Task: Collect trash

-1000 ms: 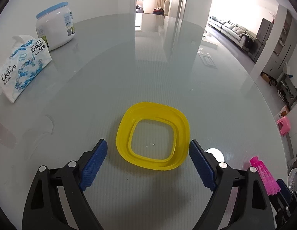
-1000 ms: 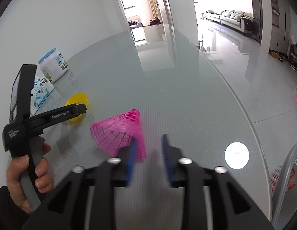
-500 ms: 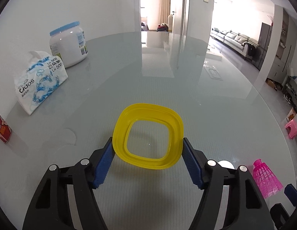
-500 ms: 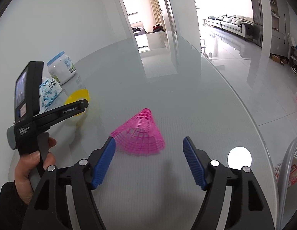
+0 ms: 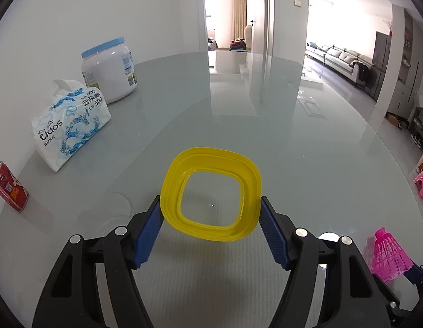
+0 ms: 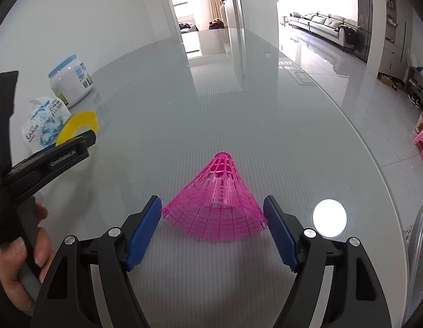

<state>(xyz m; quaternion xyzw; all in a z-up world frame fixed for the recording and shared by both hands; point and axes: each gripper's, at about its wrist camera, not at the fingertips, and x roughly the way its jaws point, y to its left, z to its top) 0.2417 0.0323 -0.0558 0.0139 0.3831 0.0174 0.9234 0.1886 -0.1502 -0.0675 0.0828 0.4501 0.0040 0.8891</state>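
A yellow square plastic ring sits between the blue pads of my left gripper, which is shut on its two sides. The ring also shows in the right wrist view. A pink plastic shuttlecock lies on the glass table with its wide end toward my right gripper. The right gripper is open, its pads either side of the shuttlecock's skirt, close to it without squeezing it. The shuttlecock also shows at the lower right of the left wrist view.
A tissue pack, a white jar with a blue lid and a red can stand at the table's left side by the wall. A grey perforated basket sits at the right edge. The round table edge curves along the right.
My left gripper moved forward and closed on the yellow ring. My right gripper opened, letting go of the shuttlecock, which now lies on the table between its pads.
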